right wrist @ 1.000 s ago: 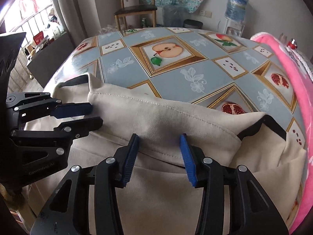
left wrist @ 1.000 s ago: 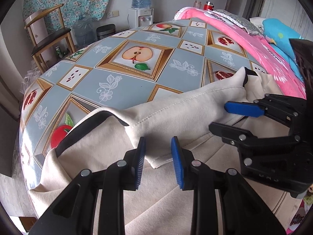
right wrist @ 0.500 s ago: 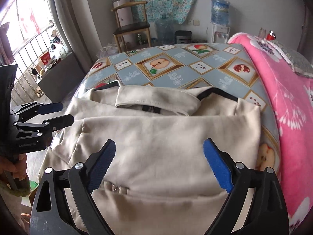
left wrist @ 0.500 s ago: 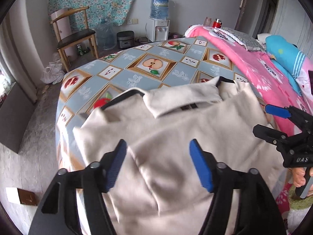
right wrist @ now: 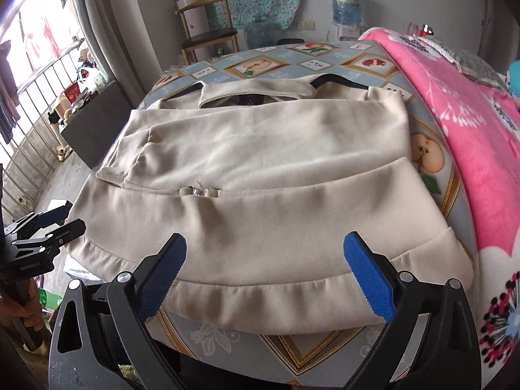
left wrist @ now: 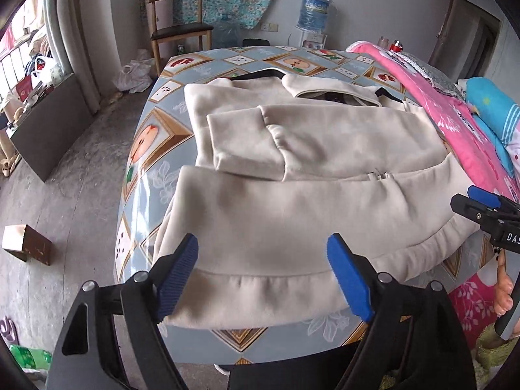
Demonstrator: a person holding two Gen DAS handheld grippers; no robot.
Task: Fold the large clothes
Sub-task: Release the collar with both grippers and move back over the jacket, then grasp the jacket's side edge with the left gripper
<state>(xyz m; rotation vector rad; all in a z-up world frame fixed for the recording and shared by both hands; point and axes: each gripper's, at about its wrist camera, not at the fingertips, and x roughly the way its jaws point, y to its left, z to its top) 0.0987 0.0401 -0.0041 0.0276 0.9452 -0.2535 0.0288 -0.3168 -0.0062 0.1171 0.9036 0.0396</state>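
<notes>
The bench (left wrist: 152,143), covered in a blue-grey cloth printed with framed fruit pictures, carries the cream jacket (left wrist: 292,214). The jacket lies flat across the bench with its dark-lined collar at the far side, both sleeves folded over its front, and its ribbed hem hanging a little over the bench's near edge. A pink flowered blanket (right wrist: 461,123) lies along the bench's right side, just beside the jacket.

The left gripper (left wrist: 263,276) hovers over the hem near the bench's near edge, jaws spread wide and holding nothing. The right gripper (right wrist: 265,274) hovers over the same hem, likewise wide apart and empty-handed. On its body, seen from the left wrist, only the letters "DAS" can be read.
</notes>
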